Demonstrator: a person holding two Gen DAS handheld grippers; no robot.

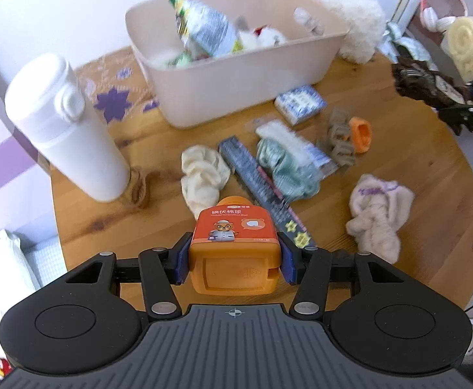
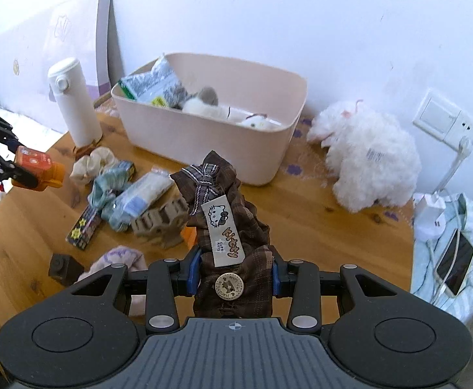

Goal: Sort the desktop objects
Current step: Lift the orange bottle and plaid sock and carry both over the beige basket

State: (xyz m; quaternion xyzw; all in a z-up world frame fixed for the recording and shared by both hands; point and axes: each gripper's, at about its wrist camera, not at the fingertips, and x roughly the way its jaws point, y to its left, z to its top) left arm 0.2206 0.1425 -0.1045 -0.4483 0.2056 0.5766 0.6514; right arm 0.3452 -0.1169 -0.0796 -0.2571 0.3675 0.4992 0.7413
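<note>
Two grippers clamp loads: left gripper (image 1: 233, 261) an orange bottle (image 1: 233, 243), right gripper (image 2: 234, 275) a brown pouch (image 2: 233, 227); pink bin (image 2: 210, 142) holds packets.

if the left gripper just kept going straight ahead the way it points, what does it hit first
Probably the cream cloth bundle on the table, just beyond the orange bottle clamped in the left gripper, which would touch first. The pink bin lies further along. Depth is uncertain.

Left gripper (image 1: 234, 259) and right gripper (image 2: 235, 274), both clamped on loads.
</note>
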